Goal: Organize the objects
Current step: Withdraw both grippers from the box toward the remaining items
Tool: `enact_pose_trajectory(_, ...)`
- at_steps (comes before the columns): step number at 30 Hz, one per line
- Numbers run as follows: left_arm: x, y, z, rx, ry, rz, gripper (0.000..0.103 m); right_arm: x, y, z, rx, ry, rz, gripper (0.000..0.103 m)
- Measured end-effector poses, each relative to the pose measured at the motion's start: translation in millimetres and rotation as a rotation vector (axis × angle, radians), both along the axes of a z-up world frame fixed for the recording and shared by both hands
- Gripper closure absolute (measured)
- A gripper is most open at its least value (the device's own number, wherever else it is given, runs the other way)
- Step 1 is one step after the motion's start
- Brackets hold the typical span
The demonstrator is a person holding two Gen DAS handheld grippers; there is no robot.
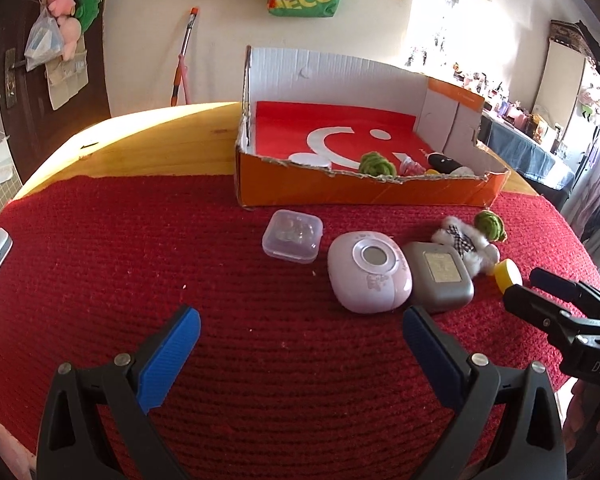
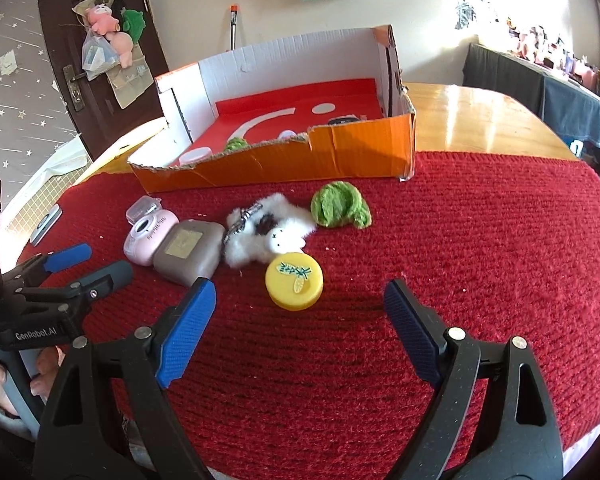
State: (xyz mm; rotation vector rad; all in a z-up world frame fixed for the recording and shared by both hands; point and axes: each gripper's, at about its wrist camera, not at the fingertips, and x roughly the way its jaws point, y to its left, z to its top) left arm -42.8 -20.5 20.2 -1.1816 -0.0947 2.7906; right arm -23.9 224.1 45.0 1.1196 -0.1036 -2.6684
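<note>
Yellow disc [image 2: 294, 286] lies on the red mat [image 2: 480, 248] mid-frame, just ahead of the right hand-held gripper [image 2: 299, 308], spread wide and empty like the left hand-held gripper [image 1: 300, 346]; closing off-centre could skid it into the white plush [image 2: 266, 232] beside the orange box [image 2: 284, 160].

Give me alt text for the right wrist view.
The open right gripper hovers over a red mat, with a yellow lid just ahead of its fingers. Beyond lie a white plush, green plush, grey case and pink case, before an orange box. The left gripper enters at left.
</note>
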Motion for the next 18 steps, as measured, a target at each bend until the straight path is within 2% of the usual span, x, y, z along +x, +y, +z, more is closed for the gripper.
enact_pose_trajectory(4,-1.2,0.4,0.5,0.025,-0.011,-0.014,0.0,-2.0,0.9,-1.5,0.017,0.002,-0.005,0.016)
enact_pose_trajectory(18,-20.0,5.9,-0.6,0.006,-0.024,-0.018,0.0,-9.6,2.4,-2.6,0.08,0.012,-0.009,0.016)
